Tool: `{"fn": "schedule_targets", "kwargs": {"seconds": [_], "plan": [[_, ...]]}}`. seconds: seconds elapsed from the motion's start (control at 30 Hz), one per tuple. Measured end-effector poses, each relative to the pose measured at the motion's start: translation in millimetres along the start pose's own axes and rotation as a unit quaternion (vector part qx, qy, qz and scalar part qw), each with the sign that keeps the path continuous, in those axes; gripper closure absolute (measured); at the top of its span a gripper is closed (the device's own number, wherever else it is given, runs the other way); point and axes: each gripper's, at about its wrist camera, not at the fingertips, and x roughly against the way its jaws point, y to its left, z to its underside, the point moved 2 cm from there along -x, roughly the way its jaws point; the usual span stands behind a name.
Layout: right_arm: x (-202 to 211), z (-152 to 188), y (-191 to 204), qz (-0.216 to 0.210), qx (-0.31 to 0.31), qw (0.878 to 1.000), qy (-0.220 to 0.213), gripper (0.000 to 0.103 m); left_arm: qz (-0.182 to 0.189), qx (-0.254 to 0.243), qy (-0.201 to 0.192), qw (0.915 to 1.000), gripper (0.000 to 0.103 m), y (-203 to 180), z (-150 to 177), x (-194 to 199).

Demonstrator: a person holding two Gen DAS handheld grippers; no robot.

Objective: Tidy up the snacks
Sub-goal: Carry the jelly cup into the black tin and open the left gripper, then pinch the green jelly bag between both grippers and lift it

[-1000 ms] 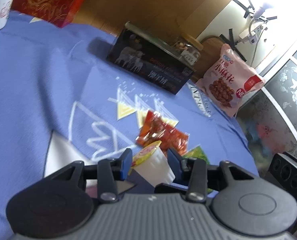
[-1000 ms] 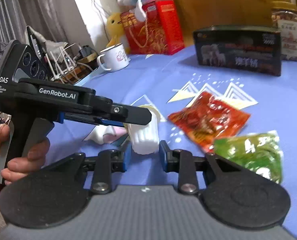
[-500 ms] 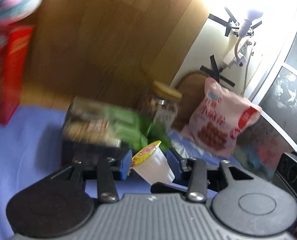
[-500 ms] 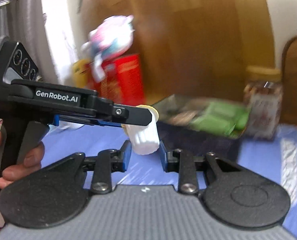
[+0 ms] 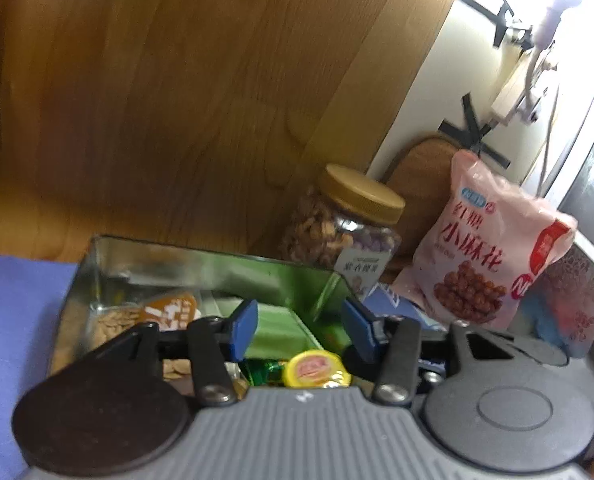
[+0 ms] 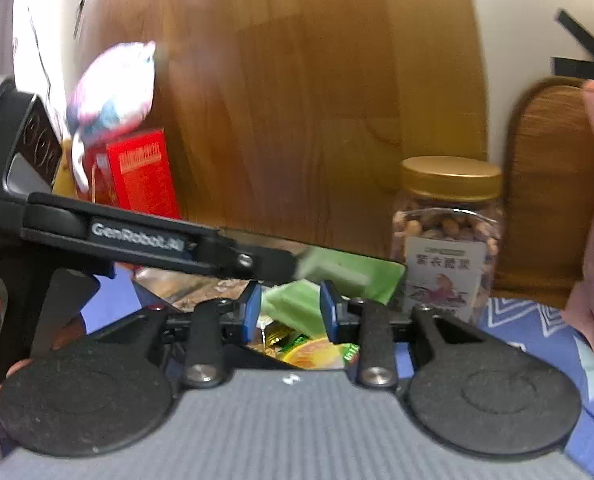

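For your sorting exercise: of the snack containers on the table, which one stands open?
The metal tin beneath the jaws: it has no lid on and shows packets inside. The nut jar keeps its gold lid, and the pink snack bag looks sealed.

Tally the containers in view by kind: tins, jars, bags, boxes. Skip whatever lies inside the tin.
Open metal tin: 1
Gold-lidded jar: 1
Pink bag: 1
Red box: 1
Total: 4
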Motion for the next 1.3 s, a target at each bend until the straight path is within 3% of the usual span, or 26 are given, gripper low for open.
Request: {"fn": "schedule_targets", "kwargs": {"seconds": [0.2, 0.33, 0.5, 0.6, 0.8, 0.9, 1.0, 1.07, 1.13, 1.23, 1.3], "plan": [[57.2, 26.2, -4.1, -0.038, -0.066, 0.997, 0.009, 0.062, 0.006, -0.012, -0.008, 0.9999, 0.050, -4.5, 24.6, 66.3], [94.0, 71.0, -10.8, -0.067, -0.143, 0.986, 0.050, 0.062, 0.007, 0.008, 0.034, 0.9994, 0.047, 6.4, 71.2, 95.0], [132.8, 123.1, -11.8, -0.066, -0.224, 0.969, 0.078, 0.061, 0.007, 0.055, 0.075, 0.9956, 0.047, 21.3, 128.9, 119.3], [151.8, 142.8, -6.3, -0.064, -0.246, 0.963, 0.085, 0.061, 0.028, 0.075, 0.087, 0.9930, 0.047, 18.0, 151.1, 133.0], [165.8, 170.4, 0.3, -0.098, -0.319, 0.939, 0.082, 0.063, 0.086, 0.069, 0.113, 0.9874, 0.047, -14.0, 181.5, 142.2], [164.8, 170.2, 9.3, -0.101, -0.313, 0.941, 0.084, 0.063, 0.092, 0.083, 0.137, 0.9828, 0.048, -20.0, 196.5, 135.6], [160.0, 170.1, 18.1, -0.112, -0.308, 0.941, 0.088, 0.064, 0.096, 0.106, 0.132, 0.9808, 0.047, -16.2, 202.4, 137.7], [158.6, 173.4, 24.9, -0.123, -0.303, 0.940, 0.092, 0.068, 0.102, 0.125, 0.132, 0.9780, 0.047, -13.2, 204.5, 138.6], [153.3, 176.7, 32.1, -0.140, -0.301, 0.938, 0.103, 0.078, 0.104, 0.132, 0.131, 0.9770, 0.048, -13.6, 207.6, 139.9], [143.2, 179.1, 44.1, -0.161, -0.301, 0.933, 0.115, 0.085, 0.099, 0.134, 0.127, 0.9778, 0.051, -13.5, 209.2, 139.9], [139.1, 177.3, 49.9, -0.165, -0.295, 0.934, 0.118, 0.085, 0.083, 0.132, 0.121, 0.9803, 0.062, -10.3, 209.6, 143.6]]}}
